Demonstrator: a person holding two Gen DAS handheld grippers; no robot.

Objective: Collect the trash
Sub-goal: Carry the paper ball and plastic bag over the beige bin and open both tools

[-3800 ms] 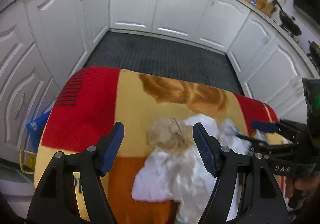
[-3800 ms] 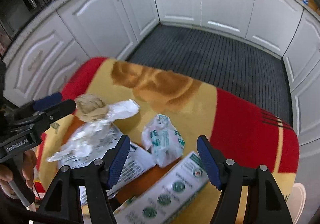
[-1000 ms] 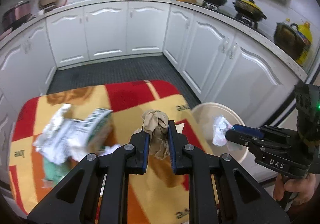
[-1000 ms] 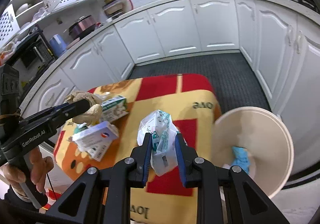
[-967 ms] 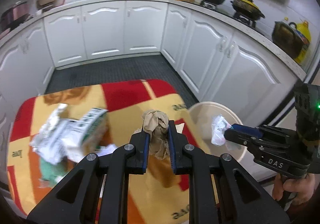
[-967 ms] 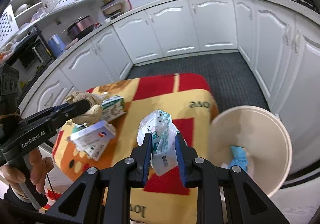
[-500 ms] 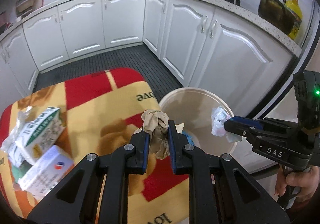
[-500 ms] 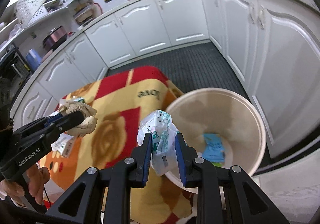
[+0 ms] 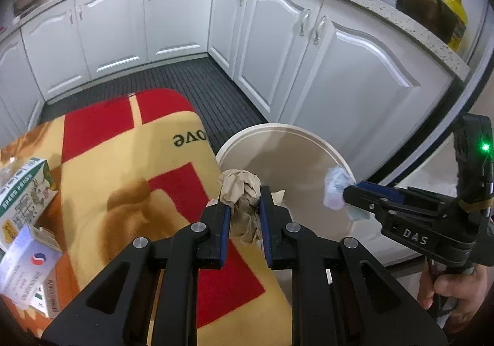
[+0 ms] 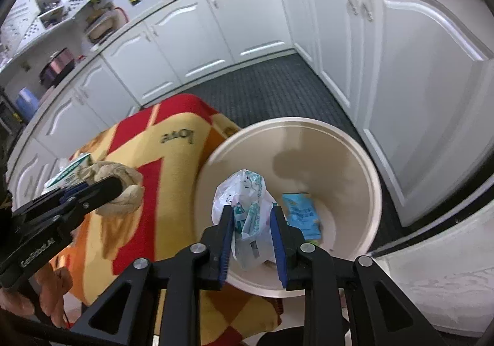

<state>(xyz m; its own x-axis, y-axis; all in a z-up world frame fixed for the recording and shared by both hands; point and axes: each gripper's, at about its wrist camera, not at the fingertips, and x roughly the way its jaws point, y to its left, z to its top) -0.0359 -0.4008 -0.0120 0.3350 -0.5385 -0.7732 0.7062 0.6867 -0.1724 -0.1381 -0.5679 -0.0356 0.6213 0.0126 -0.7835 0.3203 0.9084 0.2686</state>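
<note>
My left gripper (image 9: 244,207) is shut on a crumpled brown paper wad (image 9: 242,191), held at the table's right end beside the bin's near rim. My right gripper (image 10: 251,216) is shut on a white plastic bag with green print (image 10: 247,194), held above the open cream trash bin (image 10: 361,157). The bin (image 9: 284,130) stands on the floor against the blanket-covered table (image 9: 123,160). The right gripper with the bag also shows in the left wrist view (image 9: 335,188); the wad shows in the right wrist view (image 10: 120,188).
A blue packet (image 10: 301,214) lies inside the bin. A green-and-white carton (image 9: 21,188) and a white box (image 9: 27,268) lie at the table's left end. White kitchen cabinets (image 9: 339,62) ring a dark ribbed floor mat (image 9: 191,77).
Both grippers have moved right from the table toward the bin, each keeping its piece of trash. The bag now hangs over the bin's opening; the wad has neared the rim.
</note>
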